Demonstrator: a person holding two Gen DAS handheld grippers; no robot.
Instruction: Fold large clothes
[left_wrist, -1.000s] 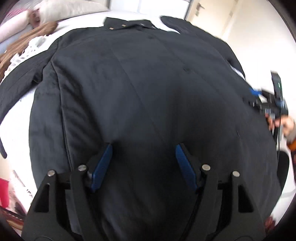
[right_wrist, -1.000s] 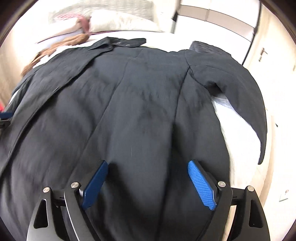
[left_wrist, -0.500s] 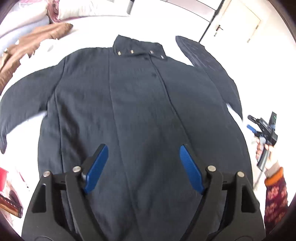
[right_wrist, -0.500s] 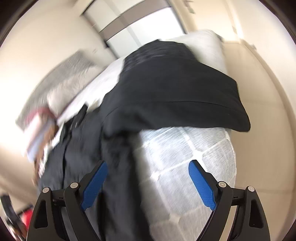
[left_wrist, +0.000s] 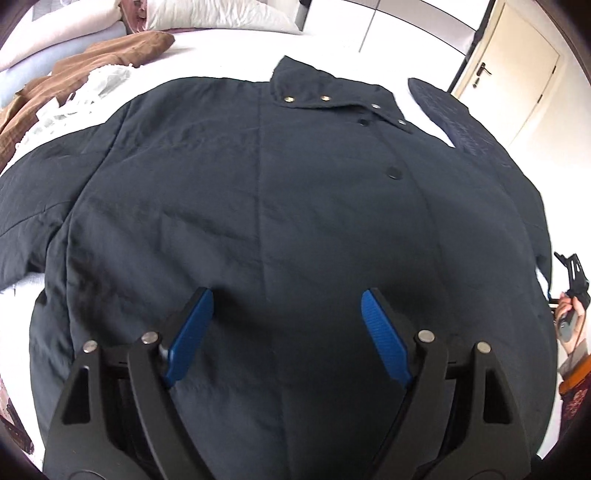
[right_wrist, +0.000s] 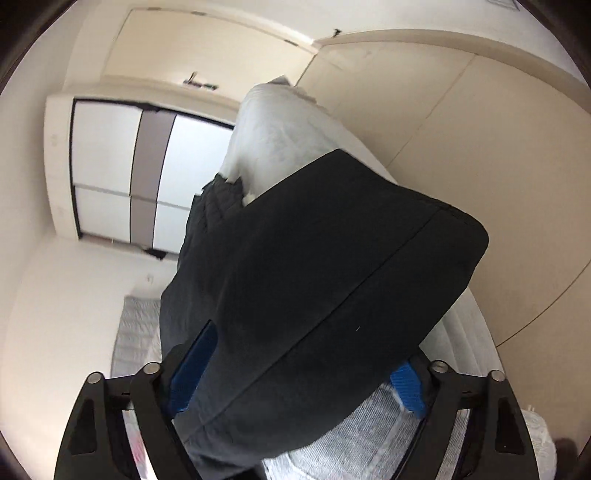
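Two grippers are showing, one in each of your hands. Your left gripper (left_wrist: 286, 325) is hovering at the bottom centre of its frame with its blue pads (left_wrist: 192, 332) standing wide apart and nothing between them. Beneath it, a dark coat (left_wrist: 280, 206) is lying flat, front up, across a white bed (left_wrist: 229, 55), its snap collar toward the upper centre. Your right gripper (right_wrist: 295, 369) is sitting low in its own frame, rolled sideways, and its jaws are closing around the coat's sleeve (right_wrist: 332, 266); whether the pads are pressing yet, you cannot tell. A brown blanket (left_wrist: 85, 66) is lying at the upper left.
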